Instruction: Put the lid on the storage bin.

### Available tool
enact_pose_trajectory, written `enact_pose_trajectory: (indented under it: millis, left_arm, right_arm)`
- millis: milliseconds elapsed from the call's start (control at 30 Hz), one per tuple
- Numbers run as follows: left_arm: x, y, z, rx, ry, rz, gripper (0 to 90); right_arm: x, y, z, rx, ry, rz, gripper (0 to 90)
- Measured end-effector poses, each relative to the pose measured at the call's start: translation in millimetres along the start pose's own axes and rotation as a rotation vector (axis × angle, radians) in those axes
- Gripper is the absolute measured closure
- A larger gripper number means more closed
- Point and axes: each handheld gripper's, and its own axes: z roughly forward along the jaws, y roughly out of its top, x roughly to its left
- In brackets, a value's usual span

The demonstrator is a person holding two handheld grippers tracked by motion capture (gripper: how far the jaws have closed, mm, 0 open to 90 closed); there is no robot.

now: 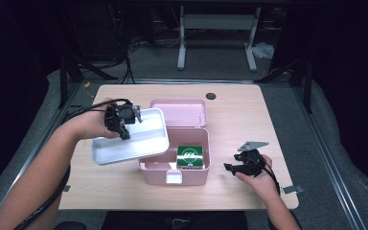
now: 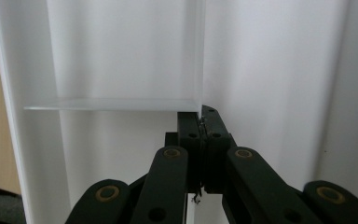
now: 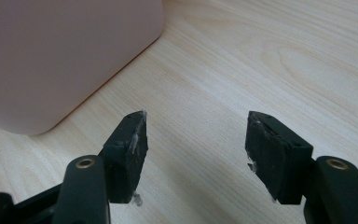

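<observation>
High view: the left gripper (image 1: 123, 125) holds the white tray (image 1: 139, 139) lifted at ten o'clock of the pink box (image 1: 191, 176); right gripper (image 1: 234, 166) rests at three o'clock. Left gripper view: jaws pinch the tray's thin divider (image 2: 200, 56); it looks light, stiff, slippery. Right gripper view: jaws spread, empty.

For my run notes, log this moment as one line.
left hand-held gripper: shut on white tray, held above table | right hand-held gripper: open, beside pink box | green packet: inside box
</observation>
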Motion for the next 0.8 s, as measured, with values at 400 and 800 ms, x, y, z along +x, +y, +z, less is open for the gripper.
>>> enact_pose_trajectory:
  millis: [400, 800]
  left_arm:
    - [-7.7, 45.7, 7.8, -0.028, -0.020, 0.072, 89.2]
    - [-17.0, 80.5, 16.5, -0.050, -0.039, 0.128, 89.1]
  right_arm:
    - [-0.3, 0.2, 0.0, -0.004, 0.002, -0.006, 38.5]
    - [-0.8, 0.1, -0.8, -0.003, -0.005, -0.005, 38.5]
